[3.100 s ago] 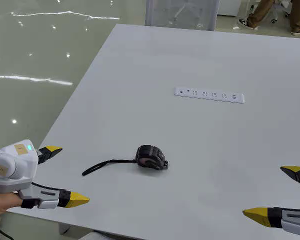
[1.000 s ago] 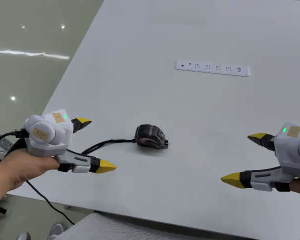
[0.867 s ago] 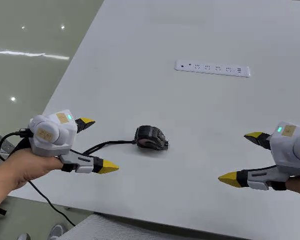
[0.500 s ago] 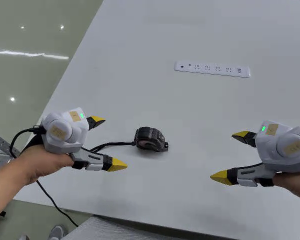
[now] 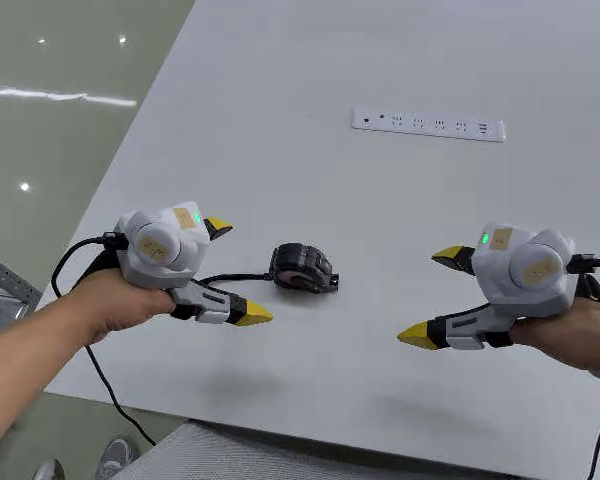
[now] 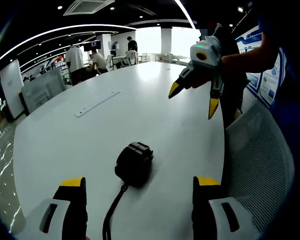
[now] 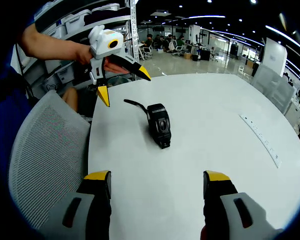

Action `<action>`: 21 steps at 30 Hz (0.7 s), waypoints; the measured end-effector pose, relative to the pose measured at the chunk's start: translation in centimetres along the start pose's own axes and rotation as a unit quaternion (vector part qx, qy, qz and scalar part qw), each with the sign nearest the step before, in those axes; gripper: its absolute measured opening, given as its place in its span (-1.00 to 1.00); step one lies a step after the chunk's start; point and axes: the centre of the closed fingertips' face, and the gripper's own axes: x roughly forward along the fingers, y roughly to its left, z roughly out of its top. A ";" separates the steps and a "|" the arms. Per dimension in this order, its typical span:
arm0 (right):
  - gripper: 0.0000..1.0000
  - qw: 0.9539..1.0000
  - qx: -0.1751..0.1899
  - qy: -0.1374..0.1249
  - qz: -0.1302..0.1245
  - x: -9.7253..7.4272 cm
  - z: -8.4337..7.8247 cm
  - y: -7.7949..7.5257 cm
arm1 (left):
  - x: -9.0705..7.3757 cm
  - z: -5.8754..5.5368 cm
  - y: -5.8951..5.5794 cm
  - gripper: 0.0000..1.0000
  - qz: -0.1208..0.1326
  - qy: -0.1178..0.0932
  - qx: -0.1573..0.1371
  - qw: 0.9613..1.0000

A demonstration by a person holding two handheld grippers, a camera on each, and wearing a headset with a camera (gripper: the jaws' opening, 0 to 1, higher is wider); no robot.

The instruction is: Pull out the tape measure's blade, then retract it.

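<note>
A black tape measure (image 5: 302, 268) lies on the white table (image 5: 400, 210), its black wrist strap (image 5: 230, 278) trailing left. Its blade is not drawn out. My left gripper (image 5: 236, 270) hovers just left of it, open, with the strap passing between its yellow tips. In the left gripper view the tape measure (image 6: 134, 161) sits a little ahead of the left gripper (image 6: 138, 185). My right gripper (image 5: 432, 294) is open, well to the right of the tape measure and apart from it. The right gripper view has the tape measure (image 7: 159, 122) ahead of the right gripper (image 7: 155, 175) and the left gripper (image 7: 121, 80) beyond.
A white power strip (image 5: 428, 125) lies farther back on the table. The table's near edge runs just below both grippers, with a mesh chair back (image 7: 45, 165) beside it. People stand by distant desks (image 6: 95, 60).
Both grippers have moved inward toward the tape measure, the left one now beside it over the strap. The tape measure has stayed put.
</note>
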 end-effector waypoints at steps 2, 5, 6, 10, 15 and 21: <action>0.40 1.000 -0.008 0.001 0.004 0.4 0.0 -0.1 | 0.4 0.1 0.0 0.65 -0.003 0.000 0.002 1.000; 0.37 1.000 -0.017 0.003 0.010 1.3 0.3 -0.1 | 1.0 0.2 0.0 0.63 -0.008 0.006 0.016 1.000; 0.35 1.000 -0.022 0.004 0.012 1.5 0.3 0.0 | 1.2 0.2 0.0 0.62 -0.010 0.008 0.018 1.000; 0.31 0.999 -0.031 0.005 0.019 2.7 0.7 0.1 | 1.9 0.2 -0.2 0.56 -0.016 0.015 0.029 0.999; 0.26 0.999 -0.038 0.004 0.030 4.1 1.2 0.3 | 2.6 0.3 -0.5 0.54 -0.030 0.021 0.037 0.999; 0.24 0.998 -0.052 0.010 0.041 5.9 1.2 0.3 | 3.7 0.2 -0.7 0.53 -0.044 0.026 0.043 0.998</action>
